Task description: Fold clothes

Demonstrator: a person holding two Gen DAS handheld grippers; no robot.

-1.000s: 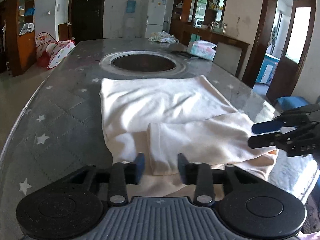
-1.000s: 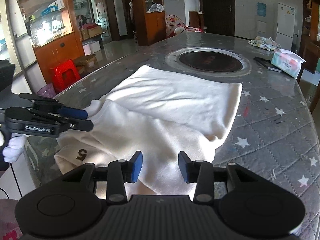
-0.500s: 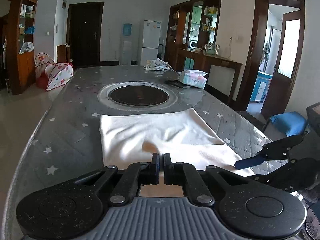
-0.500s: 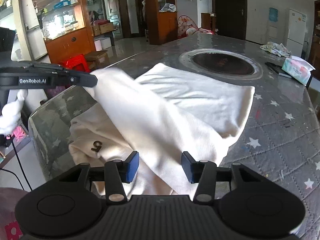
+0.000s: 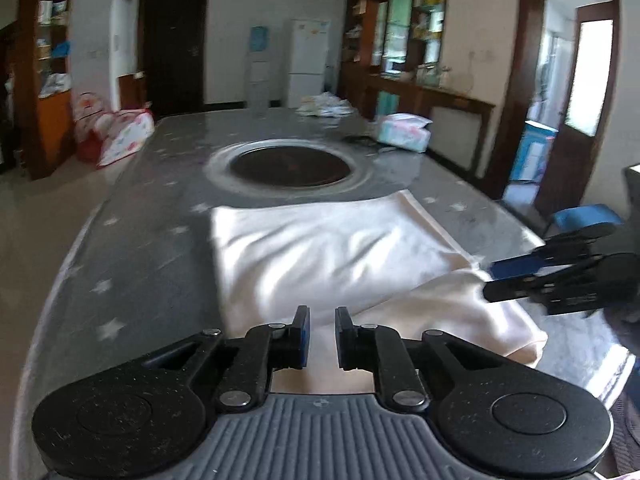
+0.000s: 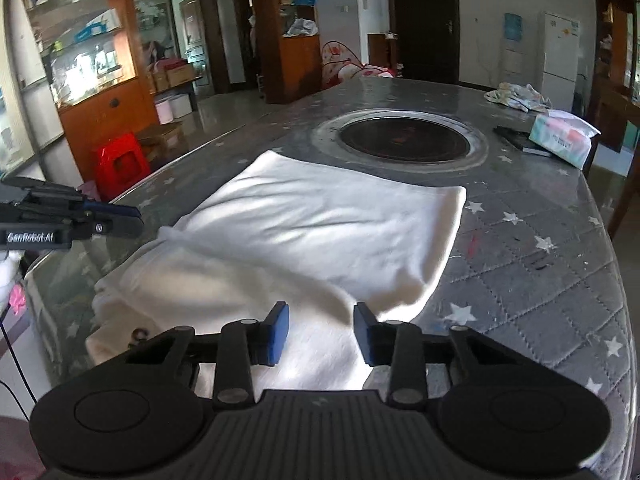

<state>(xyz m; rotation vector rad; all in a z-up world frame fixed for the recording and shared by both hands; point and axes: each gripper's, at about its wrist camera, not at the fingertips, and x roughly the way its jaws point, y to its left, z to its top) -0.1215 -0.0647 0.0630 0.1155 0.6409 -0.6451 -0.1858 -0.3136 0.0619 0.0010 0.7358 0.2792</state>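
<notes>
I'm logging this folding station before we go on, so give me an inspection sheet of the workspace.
Surface: grey star-patterned table with a round dark inset.
Job's things: cream garment lying flat, near end folded over.
Clutter: tissue pack, crumpled cloth, dark flat item at the far end.
Grippers: left hand-held gripper and right hand-held gripper both open, nothing between the pads; left just reopened slightly, right narrowing.
Cables: thin black one at the left edge.
Surroundings: wooden cabinets, fridge, red stool.
</notes>
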